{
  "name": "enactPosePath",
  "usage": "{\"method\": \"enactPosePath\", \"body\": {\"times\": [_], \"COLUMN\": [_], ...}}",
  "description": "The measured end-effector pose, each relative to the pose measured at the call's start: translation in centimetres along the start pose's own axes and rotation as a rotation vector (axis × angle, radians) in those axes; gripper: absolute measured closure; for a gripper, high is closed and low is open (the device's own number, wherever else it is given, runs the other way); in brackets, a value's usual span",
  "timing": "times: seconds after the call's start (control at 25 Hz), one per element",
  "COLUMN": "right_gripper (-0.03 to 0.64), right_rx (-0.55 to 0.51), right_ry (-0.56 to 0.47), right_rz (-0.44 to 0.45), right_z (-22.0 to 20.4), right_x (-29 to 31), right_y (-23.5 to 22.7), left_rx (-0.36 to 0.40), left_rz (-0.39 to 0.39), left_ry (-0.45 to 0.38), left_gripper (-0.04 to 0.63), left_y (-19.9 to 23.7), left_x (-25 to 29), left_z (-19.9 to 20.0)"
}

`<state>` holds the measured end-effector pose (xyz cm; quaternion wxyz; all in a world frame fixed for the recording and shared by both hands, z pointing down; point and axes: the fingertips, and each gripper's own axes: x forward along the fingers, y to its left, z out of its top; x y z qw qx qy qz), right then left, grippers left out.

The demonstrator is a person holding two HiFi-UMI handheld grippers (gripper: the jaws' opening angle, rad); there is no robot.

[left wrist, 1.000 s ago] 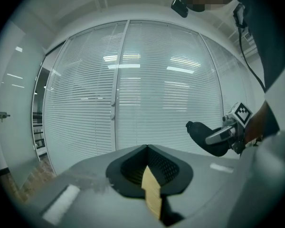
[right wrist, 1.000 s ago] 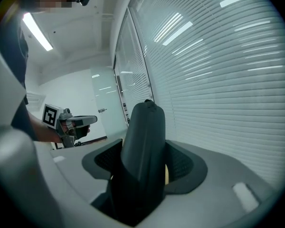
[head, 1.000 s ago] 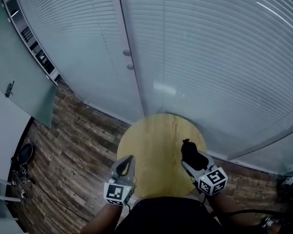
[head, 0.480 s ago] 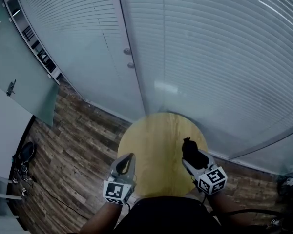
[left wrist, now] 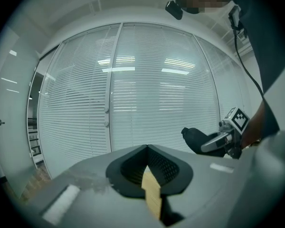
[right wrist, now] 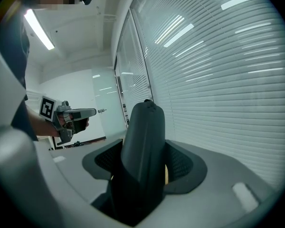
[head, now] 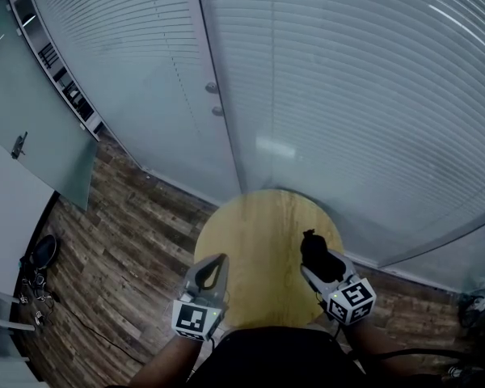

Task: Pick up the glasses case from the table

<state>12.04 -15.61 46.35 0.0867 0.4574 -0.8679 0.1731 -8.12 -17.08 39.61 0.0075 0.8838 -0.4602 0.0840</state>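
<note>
The black glasses case is clamped in my right gripper and held just above the right side of the round yellow table. In the right gripper view the case stands up between the jaws, which press on its sides, with its rounded end pointing away from me. My left gripper hovers over the table's left front edge, jaws together and holding nothing. In the left gripper view the case shows at the right, held by the other gripper.
A glass wall with white blinds curves closely behind the table. The floor is dark wood planks, with cables and small items at the far left. The person's dark clothing fills the bottom edge.
</note>
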Motion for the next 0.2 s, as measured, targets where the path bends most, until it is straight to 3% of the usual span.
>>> {"method": "enactPosePath", "body": {"times": [0.2], "right_gripper": [0.333], "right_rx": [-0.003], "right_ry": [-0.003], "right_rz": [-0.011], "right_z": [1.3], "right_x": [-0.2], "right_y": [-0.2], "left_rx": [-0.006], "left_rz": [0.000], "left_ry": [-0.001], "left_gripper": [0.591], "left_y": [0.3], "left_x": [-0.1], "left_z": [1.3]}}
